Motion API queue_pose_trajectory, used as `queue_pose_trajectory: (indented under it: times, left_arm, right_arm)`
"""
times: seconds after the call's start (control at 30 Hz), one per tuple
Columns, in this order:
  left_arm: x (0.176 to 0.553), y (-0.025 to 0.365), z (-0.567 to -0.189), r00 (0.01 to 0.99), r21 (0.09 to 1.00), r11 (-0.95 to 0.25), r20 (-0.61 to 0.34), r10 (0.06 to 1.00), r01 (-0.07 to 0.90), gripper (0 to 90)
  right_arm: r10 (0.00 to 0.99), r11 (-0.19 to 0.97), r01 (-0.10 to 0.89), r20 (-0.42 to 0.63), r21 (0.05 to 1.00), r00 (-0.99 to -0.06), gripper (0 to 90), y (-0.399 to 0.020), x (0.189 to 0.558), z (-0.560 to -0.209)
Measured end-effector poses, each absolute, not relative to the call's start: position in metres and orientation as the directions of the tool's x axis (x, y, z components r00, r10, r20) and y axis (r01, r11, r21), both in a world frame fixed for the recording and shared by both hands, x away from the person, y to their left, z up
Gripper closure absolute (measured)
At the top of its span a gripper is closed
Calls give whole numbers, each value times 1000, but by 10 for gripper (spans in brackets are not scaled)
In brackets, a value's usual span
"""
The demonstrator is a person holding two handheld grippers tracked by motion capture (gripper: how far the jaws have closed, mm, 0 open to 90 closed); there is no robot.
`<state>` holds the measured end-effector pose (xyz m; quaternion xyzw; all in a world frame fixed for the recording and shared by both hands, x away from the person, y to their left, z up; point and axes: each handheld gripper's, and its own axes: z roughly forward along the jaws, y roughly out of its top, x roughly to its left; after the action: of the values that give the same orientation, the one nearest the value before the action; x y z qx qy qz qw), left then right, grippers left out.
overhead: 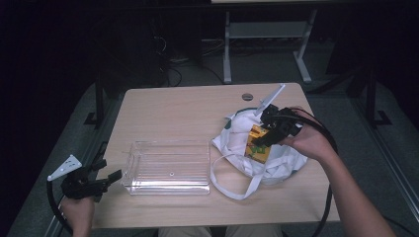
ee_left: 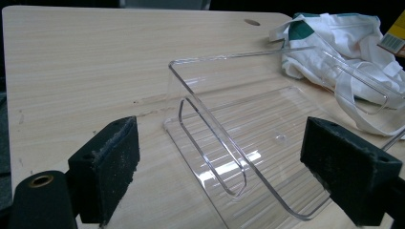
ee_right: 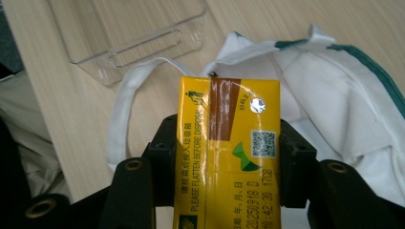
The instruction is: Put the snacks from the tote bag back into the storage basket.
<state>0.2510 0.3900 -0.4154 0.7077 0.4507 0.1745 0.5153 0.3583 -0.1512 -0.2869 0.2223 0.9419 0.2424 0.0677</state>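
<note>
The bench (overhead: pixel 163 106) carries a clear tray (overhead: pixel 168 168), with a white bag (overhead: pixel 247 148) just right of the tray. Above the bag, the right tool (ee_right: pixel 228 157) clamps a yellow carton (overhead: pixel 259 143). Left of the tray, the left tool (ee_left: pixel 219 162) gapes wide, holding nothing.

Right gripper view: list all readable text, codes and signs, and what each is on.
All on the yellow carton clamped in the right gripper:
"PLEASE FLATTEN BEFORE DISPOSAL", along its left edge.
A line of Chinese characters beside it: too small to read.
Green figure pictogram, top left corner.
QR code, right side: not decodable.
Printed date digits at the bottom, roughly "20250918": partly cut off, uncertain.
</note>
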Motion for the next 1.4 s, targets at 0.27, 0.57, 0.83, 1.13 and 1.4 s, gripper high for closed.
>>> queue_pose_trajectory:
  times: [0.27,0.57,0.83,1.13,1.4]
  left_arm:
    - [251,390,-416,529,888,-54,-223,819,457,128]
    - [251,391,-416,527,887,-52,-225,819,459,128]
    - [251,391,-416,529,885,-55,-225,819,461,128]
    - [251,392,-416,524,884,-49,-230,820,465,128]
    - [251,392,-416,525,884,-50,-230,819,465,128]
  right_arm:
    - [396,799,333,-21,500,-918,516,-135,349,-275]
    - [333,824,270,-40,498,-942,516,-116,339,-266]
    - [279,832,221,-39,509,-960,516,-100,334,-260]
    - [227,835,176,-35,522,-973,516,-82,329,-256]
    - [182,838,138,-33,528,-983,516,-63,328,-254]
